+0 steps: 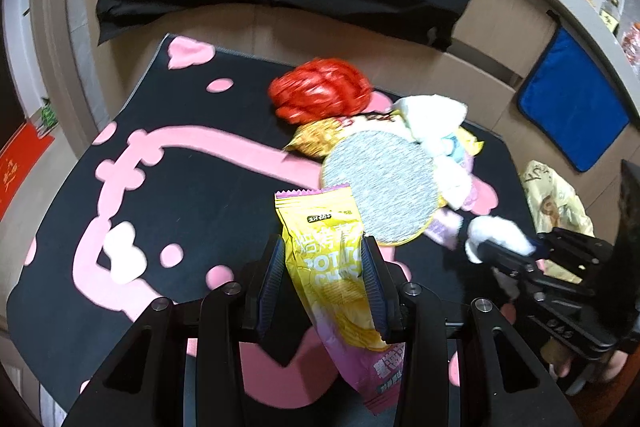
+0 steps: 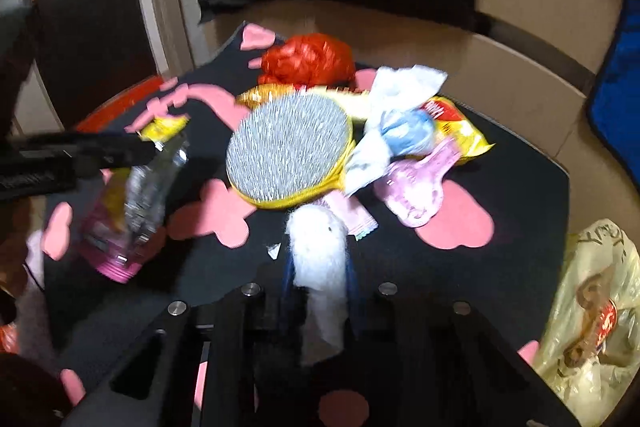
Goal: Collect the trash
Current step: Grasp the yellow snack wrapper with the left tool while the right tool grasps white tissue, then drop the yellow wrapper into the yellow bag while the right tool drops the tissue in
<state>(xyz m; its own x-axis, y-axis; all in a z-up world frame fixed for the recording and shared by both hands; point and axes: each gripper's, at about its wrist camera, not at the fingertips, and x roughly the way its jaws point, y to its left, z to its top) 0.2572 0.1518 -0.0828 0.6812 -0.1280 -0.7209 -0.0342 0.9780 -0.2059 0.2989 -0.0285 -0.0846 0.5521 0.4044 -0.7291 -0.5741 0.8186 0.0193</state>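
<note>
Left wrist view: the left gripper (image 1: pixel 324 279) has its jaws clamped on one yellow-and-pink potato chip packet (image 1: pixel 332 267), which stands between the blue pads and runs on below them, lifted above the black worktop mat with pink shapes (image 1: pixel 192 183). To its right, the right gripper (image 1: pixel 504 255) pinches one white fluffy wad (image 1: pixel 496 233).

Right wrist view: that wad (image 2: pixel 318 251) sits squeezed between the right gripper's (image 2: pixel 318 267) jaws, just in front of the pile. The pile holds one round grey bristle brush with a yellow rim (image 2: pixel 290 151), one crumpled red plastic bag (image 2: pixel 308 61), one yellow snack wrapper (image 2: pixel 456 131) partly covered, one pale blue ball (image 2: pixel 412 131), one crumpled white tissue (image 2: pixel 394 91) and one clear pink plastic piece (image 2: pixel 420 183). The brush hides what lies beneath it. A yellowish plastic bag (image 2: pixel 592 311) sits off the mat's right edge, cut off by the frame. This view is motion-blurred; the chip packet (image 2: pixel 132 203) at left is smeared.
</note>
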